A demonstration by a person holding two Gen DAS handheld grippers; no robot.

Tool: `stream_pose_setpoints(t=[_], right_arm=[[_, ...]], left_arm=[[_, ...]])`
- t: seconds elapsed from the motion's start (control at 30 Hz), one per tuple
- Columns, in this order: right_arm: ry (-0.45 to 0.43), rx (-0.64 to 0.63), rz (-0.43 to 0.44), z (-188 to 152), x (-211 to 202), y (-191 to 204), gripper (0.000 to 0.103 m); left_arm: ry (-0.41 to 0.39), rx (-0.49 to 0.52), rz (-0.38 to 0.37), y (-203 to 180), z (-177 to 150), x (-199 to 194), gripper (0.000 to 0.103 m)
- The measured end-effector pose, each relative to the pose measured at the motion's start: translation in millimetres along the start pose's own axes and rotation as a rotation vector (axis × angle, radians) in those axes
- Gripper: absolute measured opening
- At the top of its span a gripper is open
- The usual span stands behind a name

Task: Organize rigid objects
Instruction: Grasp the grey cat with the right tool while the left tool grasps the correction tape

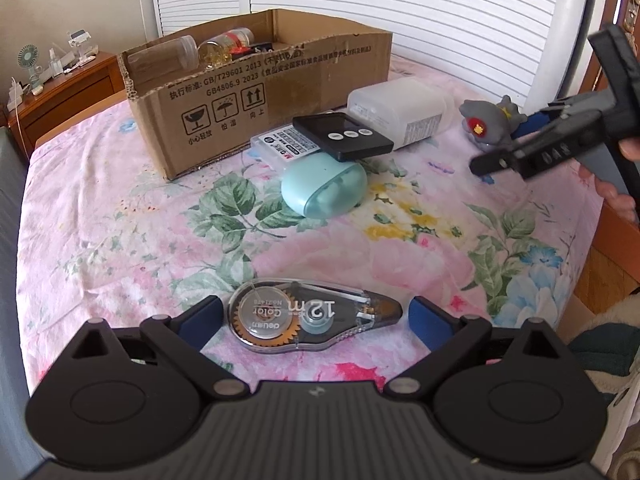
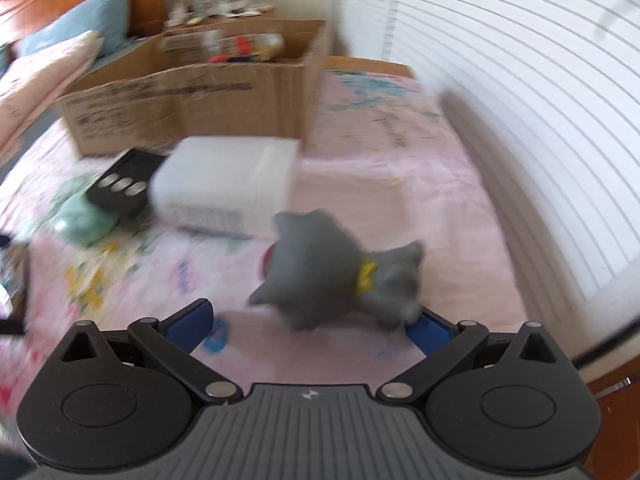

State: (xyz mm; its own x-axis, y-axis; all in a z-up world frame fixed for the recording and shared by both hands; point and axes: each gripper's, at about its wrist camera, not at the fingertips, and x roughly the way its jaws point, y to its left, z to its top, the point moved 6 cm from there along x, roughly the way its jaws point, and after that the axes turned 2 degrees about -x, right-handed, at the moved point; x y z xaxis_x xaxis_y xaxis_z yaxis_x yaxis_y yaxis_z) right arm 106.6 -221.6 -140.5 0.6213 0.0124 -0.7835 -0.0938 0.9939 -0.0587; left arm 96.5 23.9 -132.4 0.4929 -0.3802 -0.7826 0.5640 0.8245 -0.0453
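Note:
A clear correction-tape dispenser (image 1: pixel 314 317) lies on the floral bedsheet between the wide-open fingers of my left gripper (image 1: pixel 316 320). A grey toy figure (image 2: pixel 332 270) with a yellow mark lies just beyond my open right gripper (image 2: pixel 316 330), touching its right finger; it also shows in the left wrist view (image 1: pixel 490 124) beside the right gripper (image 1: pixel 494 162). A cardboard box (image 1: pixel 256 92) holding jars stands at the back. A black device (image 1: pixel 342 136), a mint oval case (image 1: pixel 324 188) and a white translucent box (image 1: pixel 400 110) lie stacked near the box.
A labelled flat packet (image 1: pixel 280 142) lies under the black device. A wooden nightstand (image 1: pixel 60 88) with small items stands at the far left. White louvred doors (image 1: pixel 400 8) run behind the bed. Pillows (image 2: pixel 52 64) lie left of the box. The right wrist view is blurred.

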Motion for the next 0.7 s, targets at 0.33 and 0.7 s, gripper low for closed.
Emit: stream_pose_setpoints(t=[0.33,0.7], right_arm=[[-0.032,-0.008,-0.021,12,-1,1,0.1],[-0.011,-0.07,-0.065,14,-2,2,0.08]], left_arm=[[0.008,0.009,-0.006,1,0,-1,0.094],[0.024,-0.016,0.001,1,2,-4,0.089]])
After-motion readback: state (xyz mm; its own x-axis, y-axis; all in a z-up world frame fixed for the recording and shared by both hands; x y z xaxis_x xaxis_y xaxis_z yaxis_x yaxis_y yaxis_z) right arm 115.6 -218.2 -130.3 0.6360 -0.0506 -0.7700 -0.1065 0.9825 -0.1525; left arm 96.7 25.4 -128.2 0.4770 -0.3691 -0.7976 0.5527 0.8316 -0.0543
